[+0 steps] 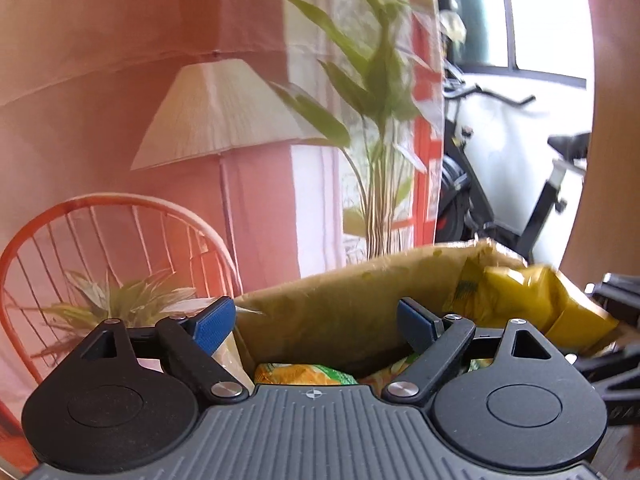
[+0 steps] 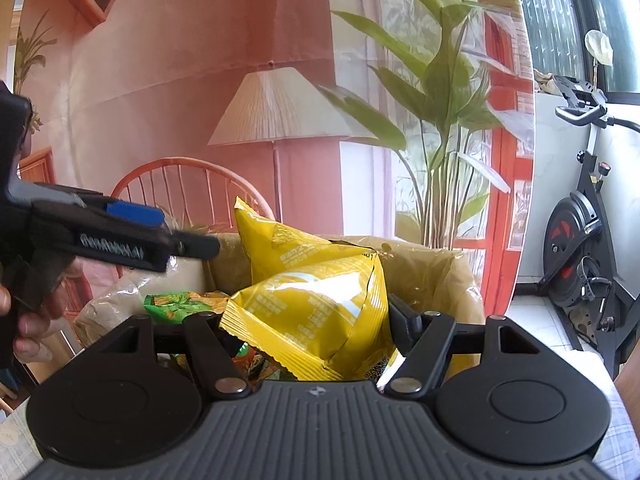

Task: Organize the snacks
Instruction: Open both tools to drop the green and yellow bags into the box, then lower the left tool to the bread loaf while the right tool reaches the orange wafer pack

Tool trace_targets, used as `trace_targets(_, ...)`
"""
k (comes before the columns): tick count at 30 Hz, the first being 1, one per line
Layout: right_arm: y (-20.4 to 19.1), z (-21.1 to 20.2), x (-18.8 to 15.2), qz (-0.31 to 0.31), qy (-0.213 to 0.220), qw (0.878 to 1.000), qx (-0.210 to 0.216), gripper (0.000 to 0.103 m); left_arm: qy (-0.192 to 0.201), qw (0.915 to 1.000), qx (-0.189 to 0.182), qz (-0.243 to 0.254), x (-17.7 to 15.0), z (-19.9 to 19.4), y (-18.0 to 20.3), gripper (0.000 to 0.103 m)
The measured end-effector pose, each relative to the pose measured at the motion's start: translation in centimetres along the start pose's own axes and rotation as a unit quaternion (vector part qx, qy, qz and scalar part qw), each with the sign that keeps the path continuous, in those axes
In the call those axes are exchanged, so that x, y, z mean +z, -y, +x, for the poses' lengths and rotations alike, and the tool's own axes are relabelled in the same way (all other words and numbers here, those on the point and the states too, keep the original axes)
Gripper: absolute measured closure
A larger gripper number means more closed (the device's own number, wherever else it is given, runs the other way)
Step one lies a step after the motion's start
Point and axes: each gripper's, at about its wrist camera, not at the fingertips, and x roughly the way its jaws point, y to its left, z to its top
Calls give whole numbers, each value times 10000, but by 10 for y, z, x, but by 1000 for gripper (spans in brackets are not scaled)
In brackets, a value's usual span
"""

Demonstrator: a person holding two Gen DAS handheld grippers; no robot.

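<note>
Item one, the brown paper bag [image 2: 432, 268], the largest thing I see, stands open-topped with green snack packets [image 2: 172, 304] lying inside. Item two, my right gripper [image 2: 310, 316], has its jaws clamped on a yellow chip bag [image 2: 316, 320] held over the bag's mouth. Item three, my left gripper [image 1: 318, 320], hangs over the same opening with jaws spread wide, nothing between them.

Glossy foil bag [image 2: 316, 304] (crinkled), matt carton [image 2: 436, 276].
</note>
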Motion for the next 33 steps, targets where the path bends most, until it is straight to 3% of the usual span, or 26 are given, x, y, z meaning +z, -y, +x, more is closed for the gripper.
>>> trace_targets(7, -15, 29, 7, 25, -208, 9998, -43, 32, 70, 9995, 7, -306, -6, -13, -12, 14)
trace_targets(10, -22, 49, 9, 89, -440, 9990, -12, 27, 65, 9995, 55, -318, -9, -19, -17, 14)
trace_targets(13, -30, 53, 11, 0, -440, 9989, -179, 13, 74, 9992, 75, -389, -11, -28, -24, 14)
trace_targets(16, -34, 43, 12, -33, -290, 9995, -77, 8, 80, 9990, 113, -426, -12, -37, -30, 14)
trace_targets(25, -33, -14, 6, -140, -99, 9999, 7, 8, 97, 9976, 21, -692, -27, -81, -35, 14)
trace_targets(33, -29, -70, -24, -10, 54, 9999, 149, 8, -45, 9956, -178, -915, -64, -115, -34, 14)
